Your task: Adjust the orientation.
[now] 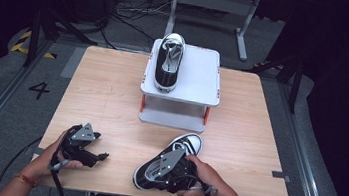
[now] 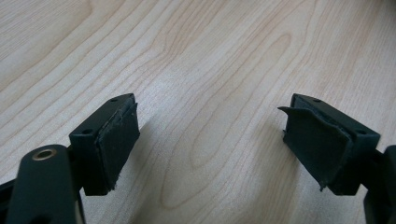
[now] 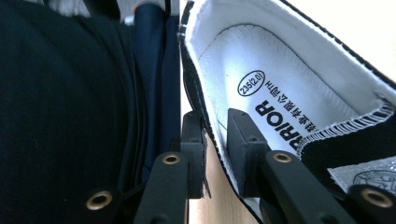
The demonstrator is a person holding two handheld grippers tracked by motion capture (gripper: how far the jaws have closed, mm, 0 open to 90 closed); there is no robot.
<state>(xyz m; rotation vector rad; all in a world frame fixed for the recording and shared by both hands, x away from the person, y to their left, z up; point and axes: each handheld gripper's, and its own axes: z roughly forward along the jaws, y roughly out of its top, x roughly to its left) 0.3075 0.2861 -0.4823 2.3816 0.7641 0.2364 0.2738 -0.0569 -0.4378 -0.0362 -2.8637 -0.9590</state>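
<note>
From the high view, a wooden table [image 1: 112, 95] carried a white two-level stand [image 1: 200, 76] near its far edge, with one black-and-white sneaker [image 1: 169, 62] lying on the top shelf, toe toward the person. A second sneaker [image 1: 181, 151] lay on the table near the front edge, just in front of the stand, its white toe cap pointing up and to the right. The right gripper [image 1: 173, 171] sat over that shoe's heel end, the right hand [image 1: 203, 177] behind it. The left gripper [image 1: 97, 158] rested low over bare wood near the front left corner, well apart from both shoes, held in the left hand [image 1: 51, 158].

The left gripper view added what the overhead could not: its two padded jaws stood wide apart, with only wood grain between them and nothing held.

The right gripper view settled the grip. The jaws were drawn close together, pinching the side wall of the near sneaker [image 3: 289, 93] at the collar, one jaw outside, the other inside over the white printed insole [image 3: 280, 102]. Dark fabric showed to the left of the shoe.
</note>
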